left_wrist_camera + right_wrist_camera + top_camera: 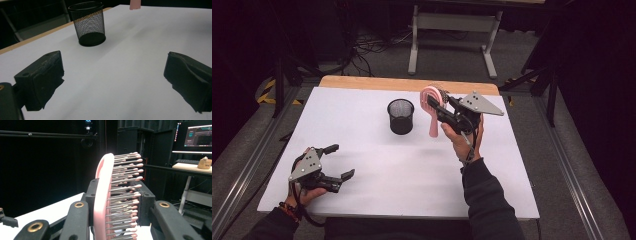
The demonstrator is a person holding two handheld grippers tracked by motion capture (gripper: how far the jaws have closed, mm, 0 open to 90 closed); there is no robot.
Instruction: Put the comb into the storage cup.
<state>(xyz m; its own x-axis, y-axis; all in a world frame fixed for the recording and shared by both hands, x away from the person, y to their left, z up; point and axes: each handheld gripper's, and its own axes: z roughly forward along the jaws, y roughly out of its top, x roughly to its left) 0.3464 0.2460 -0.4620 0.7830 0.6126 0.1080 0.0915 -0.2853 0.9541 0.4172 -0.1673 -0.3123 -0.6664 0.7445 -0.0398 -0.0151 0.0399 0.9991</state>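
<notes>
Hairbrush [105,202] handle cut off below the right gripper view, right claw [438,107] clamped on its pink head, left claw [338,161] wide apart, holding nothing, above tabletop [377,160].

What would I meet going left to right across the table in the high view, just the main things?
Left gripper, open and empty → black mesh cup → pink hairbrush, lifted off the table → right gripper clamped on it, though the two overlap.
</notes>
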